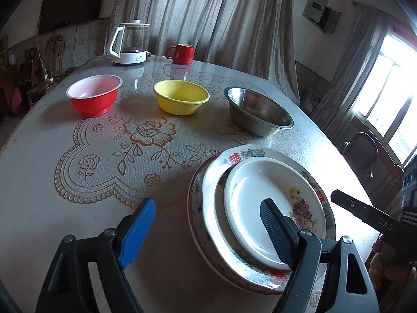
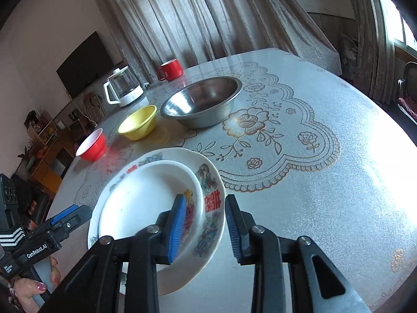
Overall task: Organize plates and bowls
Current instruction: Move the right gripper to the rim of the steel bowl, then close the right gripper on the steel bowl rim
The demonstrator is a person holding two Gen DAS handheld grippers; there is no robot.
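Glossy rose-patterned worktop (image 1: 78, 135) carries stacked round ceramic plates (image 2: 156, 203). "GenRobot.AI" marks the left gripper (image 1: 208, 227), spread wide; right gripper (image 2: 206, 224) parted, pinching nothing.

1. From the left wrist we look forward and down along the left gripper (image 1: 208, 229); its fingers frame the bottom edge. The plate stack (image 1: 208, 208) lies close under the right finger, and three bowls stand farther ahead, beyond the fingertips.
2. From the right wrist we look down along the right gripper (image 2: 206, 229); the plate stack (image 2: 211, 190) sits between and just under its fingers, very near.
3. We find both views sharing the stack, the steel bowl (image 1: 258, 112), the yellow bowl (image 1: 181, 100), the red bowl (image 1: 93, 95), and the table (image 1: 78, 221); each also catches the other gripper at its side edge.
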